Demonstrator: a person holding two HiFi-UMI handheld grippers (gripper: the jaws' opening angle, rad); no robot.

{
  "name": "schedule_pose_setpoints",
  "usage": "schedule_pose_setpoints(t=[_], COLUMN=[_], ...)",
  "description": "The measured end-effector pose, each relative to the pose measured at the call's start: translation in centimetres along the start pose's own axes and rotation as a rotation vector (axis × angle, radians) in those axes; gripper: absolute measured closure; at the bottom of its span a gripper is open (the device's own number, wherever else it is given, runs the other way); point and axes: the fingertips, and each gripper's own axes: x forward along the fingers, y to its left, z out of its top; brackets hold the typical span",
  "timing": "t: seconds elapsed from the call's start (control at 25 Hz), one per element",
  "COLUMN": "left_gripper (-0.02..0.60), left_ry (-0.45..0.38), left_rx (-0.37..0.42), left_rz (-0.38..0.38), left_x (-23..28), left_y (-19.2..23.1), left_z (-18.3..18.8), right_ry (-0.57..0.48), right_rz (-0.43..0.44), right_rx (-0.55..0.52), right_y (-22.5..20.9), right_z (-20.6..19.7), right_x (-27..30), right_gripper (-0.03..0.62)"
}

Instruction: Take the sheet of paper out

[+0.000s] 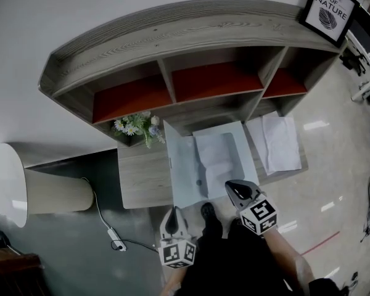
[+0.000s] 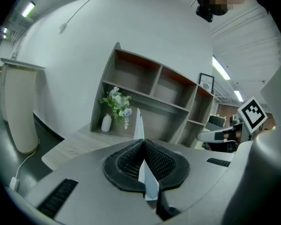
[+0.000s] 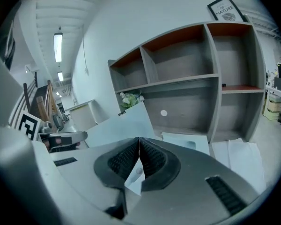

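A pale blue folder (image 1: 184, 171) lies open on the low wooden table (image 1: 139, 177), its cover (image 2: 138, 123) standing up at the left. A white sheet of paper (image 1: 217, 158) rests inside it. My left gripper (image 1: 174, 211) is at the folder's near left corner, shut on the cover's thin edge, which runs between its pads (image 2: 126, 161). My right gripper (image 1: 232, 187) hovers over the folder's near edge, a little right of the sheet. In the right gripper view that gripper (image 3: 139, 139) has its jaws together with nothing showing between them, and the raised cover (image 3: 122, 125) stands to its left.
A grey shelf unit (image 1: 191, 48) with red-backed compartments stands behind the table. A small vase of flowers (image 1: 139, 127) sits at the table's far left. More white sheets (image 1: 277, 143) lie at the table's right end. A lamp shade (image 1: 12, 187) and cable (image 1: 114, 236) lie on the floor.
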Motion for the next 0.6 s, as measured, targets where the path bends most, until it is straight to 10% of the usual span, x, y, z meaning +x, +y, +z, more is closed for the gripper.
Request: schedule_pose_setpoints(t=[0.6], left_gripper=[0.566], left_ry=[0.041], left_rx=[0.0], left_rz=[-0.013], left_x=[-0.3], left_y=[1.0], left_z=[-0.2], right_ry=[0.192], right_rz=[-0.028], right_rx=[0.001], right_y=[-1.4], right_z=[-5.9], right_x=[10.6], right_gripper=[0.58])
